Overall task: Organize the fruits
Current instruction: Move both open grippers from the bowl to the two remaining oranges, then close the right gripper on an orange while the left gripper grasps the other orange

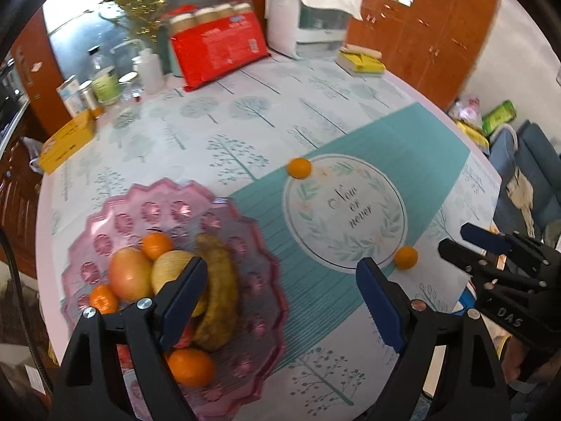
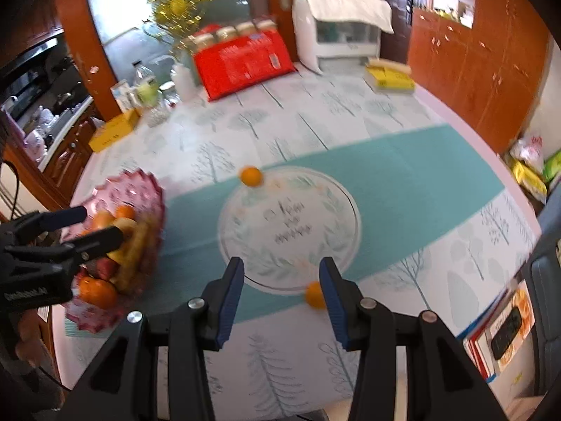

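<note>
A pink scalloped fruit bowl (image 1: 164,196) (image 2: 140,186) holds several oranges, an apple, a pear and a brownish banana (image 1: 219,291). Two small oranges lie loose on the tablecloth: the far one (image 1: 299,168) (image 2: 251,176) at the top of the round "Now or never" print, the near one (image 1: 406,258) (image 2: 314,294) at its lower right edge. My left gripper (image 1: 280,280) is open and empty, above the bowl's right side. My right gripper (image 2: 280,280) is open and empty; the near orange is just beside its right finger (image 2: 333,301). It also shows in the left wrist view (image 1: 466,242).
A red packet (image 1: 219,49), bottles and jars (image 1: 105,80), a yellow box (image 1: 68,142), a white appliance (image 1: 312,10) and yellow books (image 1: 361,61) line the table's far side. Blue chairs (image 1: 526,175) stand to the right. Booklets (image 2: 498,336) lie at the near right edge.
</note>
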